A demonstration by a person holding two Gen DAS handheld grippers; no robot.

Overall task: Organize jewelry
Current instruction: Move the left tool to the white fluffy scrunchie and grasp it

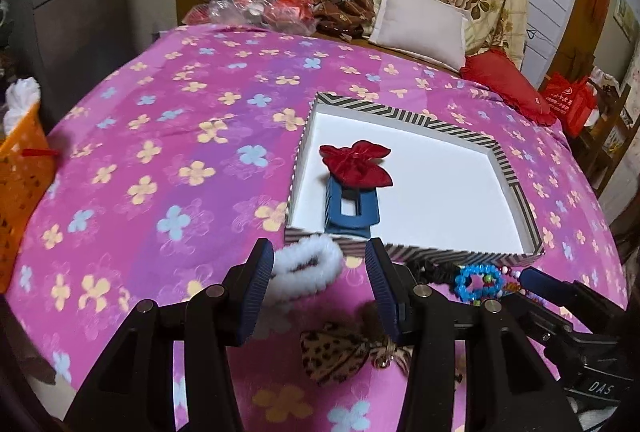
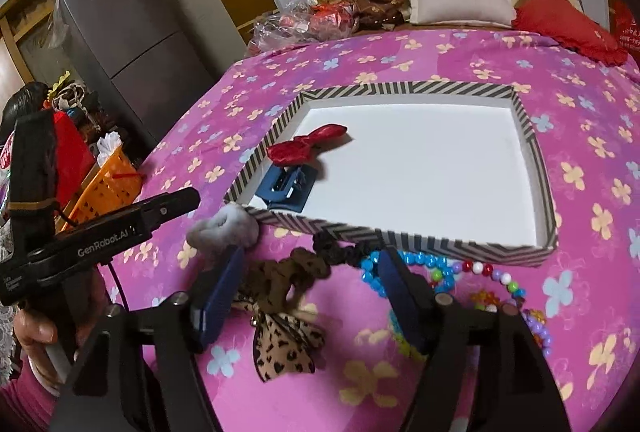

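Note:
A striped tray [image 1: 420, 122] [image 2: 400, 88] on the pink bed holds a red bow [image 1: 356, 164] [image 2: 308, 144] and a blue claw clip [image 1: 350, 210] [image 2: 286, 188]. My left gripper [image 1: 318, 272] is open above a white fluffy hair tie [image 1: 308, 266] [image 2: 224, 228] lying just in front of the tray. My right gripper [image 2: 312, 272] is open over a leopard bow [image 2: 284, 344] [image 1: 340, 356] and holds nothing. A black scrunchie [image 2: 340, 252], a blue bead bracelet [image 1: 478, 282] [image 2: 432, 264] and a coloured bead string [image 2: 486, 270] lie along the tray's near wall.
An orange basket [image 1: 22, 168] [image 2: 108, 184] stands at the bed's left edge. Pillows [image 1: 420, 20], a red cushion [image 1: 508, 88] and plastic bags [image 1: 256, 4] crowd the far end. A grey fridge [image 2: 120, 32] stands beyond. A hand [image 2: 36, 332] holds the left gripper.

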